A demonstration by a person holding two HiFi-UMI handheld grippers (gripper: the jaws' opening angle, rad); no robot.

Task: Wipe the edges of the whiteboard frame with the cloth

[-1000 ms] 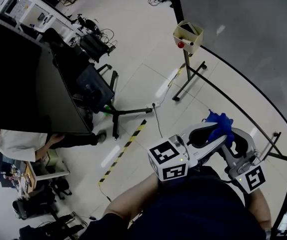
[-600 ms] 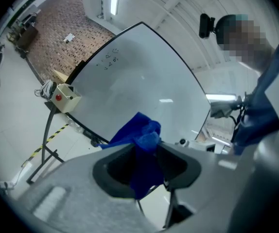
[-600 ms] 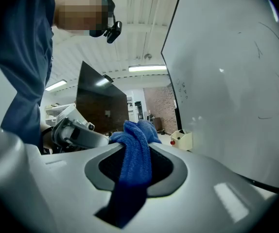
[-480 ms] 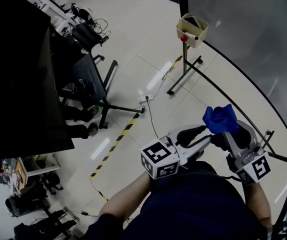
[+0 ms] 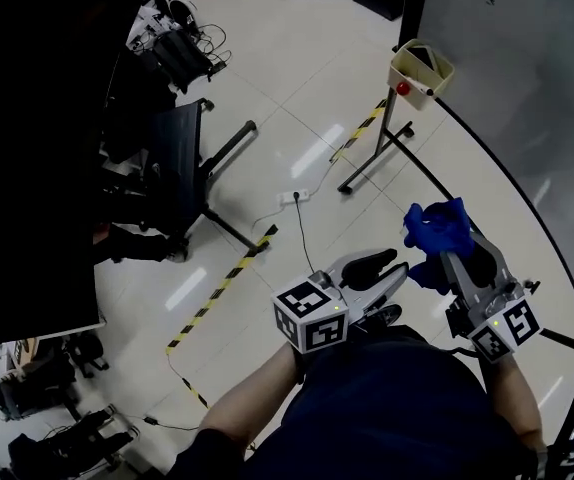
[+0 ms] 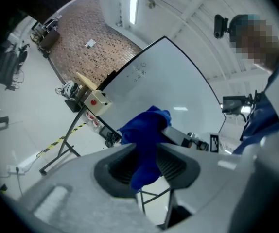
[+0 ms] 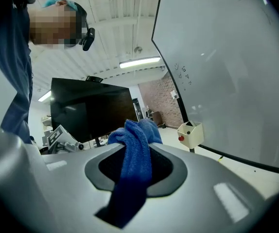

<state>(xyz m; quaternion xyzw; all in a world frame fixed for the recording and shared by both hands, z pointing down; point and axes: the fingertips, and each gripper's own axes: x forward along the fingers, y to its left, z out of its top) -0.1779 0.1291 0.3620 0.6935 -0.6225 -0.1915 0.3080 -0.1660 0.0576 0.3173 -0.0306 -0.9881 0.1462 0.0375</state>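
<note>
So the blue terry cloth (image 5: 437, 230) is hanging bunched up in the right gripper (image 5: 449, 258)
The whiteboard's thin black frame (image 7: 168, 80) is standing upright near it.

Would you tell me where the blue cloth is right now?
Head view, right of centre: blue cloth clamped in the right gripper, near the whiteboard frame.

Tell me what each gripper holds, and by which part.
Right gripper: cloth, pinched at its middle, ends free; jaws just closed further. Left gripper: nothing; jaws apart, just closing, cloth's tail shows between them, unpressed.
</note>
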